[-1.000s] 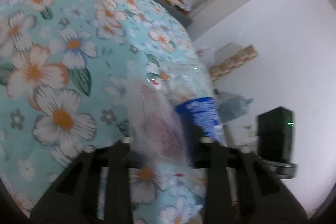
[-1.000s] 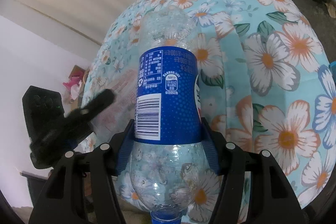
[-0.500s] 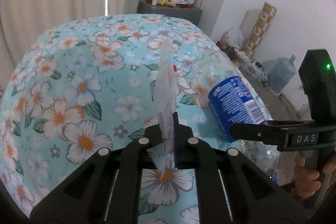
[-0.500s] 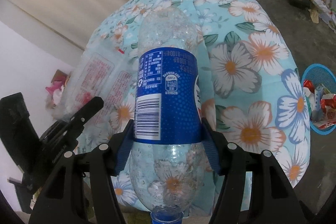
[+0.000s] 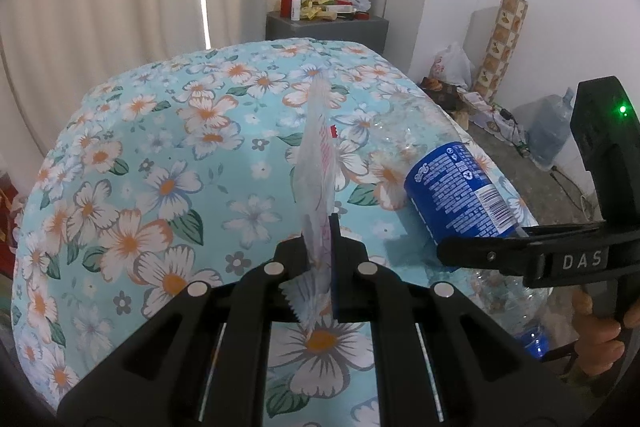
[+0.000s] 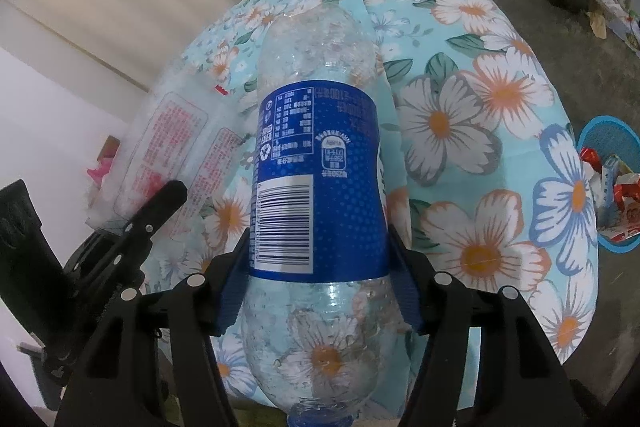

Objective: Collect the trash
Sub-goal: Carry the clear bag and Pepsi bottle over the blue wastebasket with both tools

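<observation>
Right wrist view: our right gripper (image 6: 316,291) clamps the plastic bottle (image 6: 318,187), jaws still closing; its slick label could slip; our left gripper (image 5: 320,267) pinches the clear wrapper (image 5: 318,163) by one edge, which may tear or pull free on the way to the blue basket (image 6: 610,139).

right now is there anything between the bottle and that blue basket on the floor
Nothing visible. In the right wrist view the right gripper holds the plastic bottle over the floral bedspread, and the blue basket sits on the floor past the bed's edge, already holding wrappers. Only the bed's edge lies between them.

bottle (image 6: 316,183) cap cut off at bottom edge, label print too small to read, basket (image 6: 608,147) cropped
</observation>
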Demonstrator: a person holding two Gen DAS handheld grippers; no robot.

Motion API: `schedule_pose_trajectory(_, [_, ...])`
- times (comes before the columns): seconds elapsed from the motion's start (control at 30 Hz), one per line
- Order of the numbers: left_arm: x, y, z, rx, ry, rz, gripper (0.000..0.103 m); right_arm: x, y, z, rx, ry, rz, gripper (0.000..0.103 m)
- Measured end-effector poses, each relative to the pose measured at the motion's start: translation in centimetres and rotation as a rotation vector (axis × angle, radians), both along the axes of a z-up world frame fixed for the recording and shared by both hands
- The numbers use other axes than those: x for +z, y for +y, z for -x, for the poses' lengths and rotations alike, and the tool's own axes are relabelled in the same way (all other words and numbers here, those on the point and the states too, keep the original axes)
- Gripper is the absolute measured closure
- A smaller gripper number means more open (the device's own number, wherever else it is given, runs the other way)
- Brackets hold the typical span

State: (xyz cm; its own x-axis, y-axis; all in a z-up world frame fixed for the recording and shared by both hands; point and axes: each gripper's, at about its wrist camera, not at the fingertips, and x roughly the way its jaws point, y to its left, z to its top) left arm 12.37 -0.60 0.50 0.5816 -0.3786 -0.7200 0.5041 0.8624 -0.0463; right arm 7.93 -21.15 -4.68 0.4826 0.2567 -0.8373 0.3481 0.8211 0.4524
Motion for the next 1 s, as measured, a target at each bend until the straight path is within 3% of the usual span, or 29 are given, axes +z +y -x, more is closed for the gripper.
schedule_pose_trajectory(0.33, [0.5,-0.2,0.4,-0.008,-0.028,-0.009,0.099,1.3,-1.5,1.8,-0.044,-0.066,-0.056,0.044])
schedule_pose_trajectory(1.0, [4.6,-2.5,3.4,-0.087,-0.107,0.018,0.099,3.1,-4.8,8.7,-0.187,-0.203,-0.167,0.045])
